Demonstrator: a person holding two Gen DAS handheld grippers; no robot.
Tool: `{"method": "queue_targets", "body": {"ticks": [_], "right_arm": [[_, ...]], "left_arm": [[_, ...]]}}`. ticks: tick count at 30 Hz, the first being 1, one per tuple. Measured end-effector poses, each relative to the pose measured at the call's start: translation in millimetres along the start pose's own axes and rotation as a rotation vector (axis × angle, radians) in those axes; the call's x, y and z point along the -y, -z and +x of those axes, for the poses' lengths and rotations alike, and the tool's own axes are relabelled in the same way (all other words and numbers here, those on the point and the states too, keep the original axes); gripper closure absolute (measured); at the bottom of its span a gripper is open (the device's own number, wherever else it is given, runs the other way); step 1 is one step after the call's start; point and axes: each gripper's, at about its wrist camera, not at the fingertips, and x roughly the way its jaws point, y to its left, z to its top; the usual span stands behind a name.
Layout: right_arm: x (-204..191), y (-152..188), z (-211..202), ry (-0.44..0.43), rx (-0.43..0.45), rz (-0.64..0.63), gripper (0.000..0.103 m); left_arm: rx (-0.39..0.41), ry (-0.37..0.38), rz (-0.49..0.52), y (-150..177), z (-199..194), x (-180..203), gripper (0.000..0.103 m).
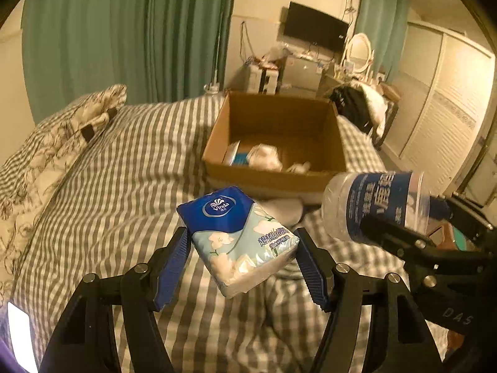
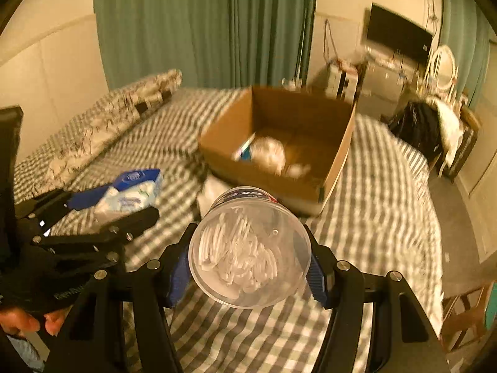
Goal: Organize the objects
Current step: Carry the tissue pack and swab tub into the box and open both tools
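Observation:
My left gripper (image 1: 242, 258) is shut on a blue and white Vinda tissue pack (image 1: 239, 236) and holds it above the striped bed. My right gripper (image 2: 250, 264) is shut on a clear plastic jar (image 2: 250, 248) with a blue label, holding white pieces inside. The jar (image 1: 372, 205) also shows at the right of the left wrist view, and the tissue pack (image 2: 133, 192) at the left of the right wrist view. An open cardboard box (image 1: 276, 136) lies ahead on the bed, with several items in it; it also shows in the right wrist view (image 2: 279, 143).
The bed (image 1: 124, 186) has a grey checked cover and a patterned pillow (image 1: 62, 136) at the left. A white object (image 1: 285, 208) lies in front of the box. Green curtains, a TV, a cluttered desk and a wardrobe stand beyond the bed.

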Motion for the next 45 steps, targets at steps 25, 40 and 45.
{"method": "queue_targets", "body": {"ticks": [25,40,45], "right_arm": [[53,-160,47,0.110,0.199,0.001,0.041],[76,-150,123,0.089,0.182,0.046,0.040],[84,-150,89,0.097,0.242,0.078,0.027]], "left_arm": [[0.043,-0.019,0.083,-137,119,13,0.034],[0.015,0.030,0.140,-124,172,15,0.023],[0.054,0.015,0.130,-125,145,18,0.011]]}}
